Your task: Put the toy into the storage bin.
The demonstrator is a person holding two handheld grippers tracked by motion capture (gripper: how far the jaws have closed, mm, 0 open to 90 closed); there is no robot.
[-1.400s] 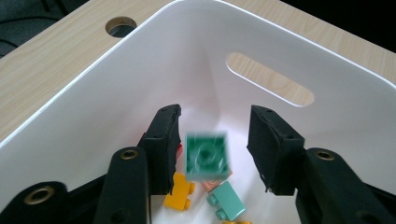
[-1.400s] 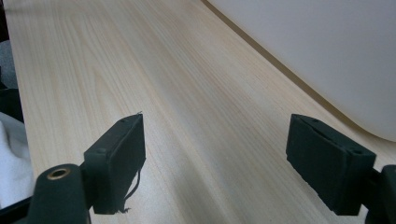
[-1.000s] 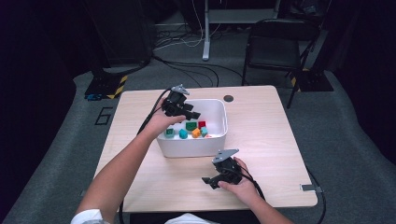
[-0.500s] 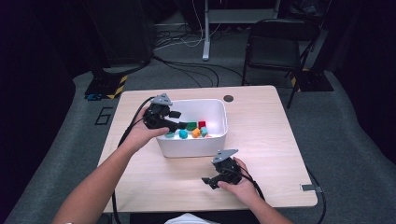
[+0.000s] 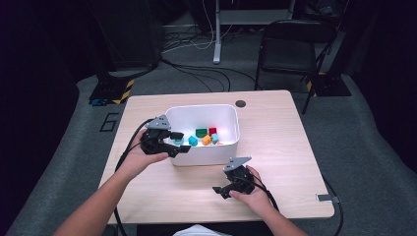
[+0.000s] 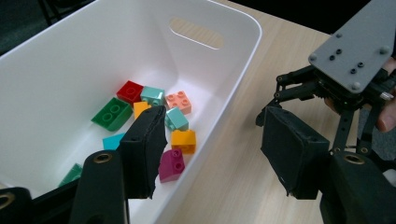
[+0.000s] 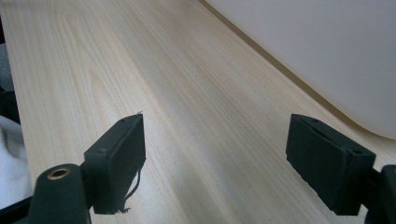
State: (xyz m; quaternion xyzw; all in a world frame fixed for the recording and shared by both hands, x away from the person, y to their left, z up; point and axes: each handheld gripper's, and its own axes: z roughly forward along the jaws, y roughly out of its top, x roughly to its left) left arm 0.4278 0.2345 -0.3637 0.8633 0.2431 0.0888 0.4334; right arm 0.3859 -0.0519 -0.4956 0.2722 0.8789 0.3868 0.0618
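Note:
A white bin [image 5: 231, 118] stands mid-table and holds several small bricks, among them a red brick [image 6: 130, 90], a green brick [image 6: 112, 113], an orange brick [image 6: 183, 140] and a magenta brick [image 6: 172, 164]. My left gripper [image 5: 181, 143] hovers at the bin's front-left corner. Its jaws have just been opening and now stand open [image 6: 215, 135], one over the bin's inside and one over the table, with the rim below them and no brick held. My right gripper [image 5: 220, 192] rests low on the table in front of the bin, open and empty [image 7: 215, 140].
The wooden table [image 5: 275, 147] has bare room to the right of the bin and along its front edge. The bin's outer wall [image 7: 327, 56] rises close beside the right gripper. A black chair [image 5: 287, 46] and floor cables lie beyond the table.
The left gripper has moved from above the bin's back-left part leftward and toward the person, to the front-left corner, and its jaws have widened. The right gripper has stayed put.

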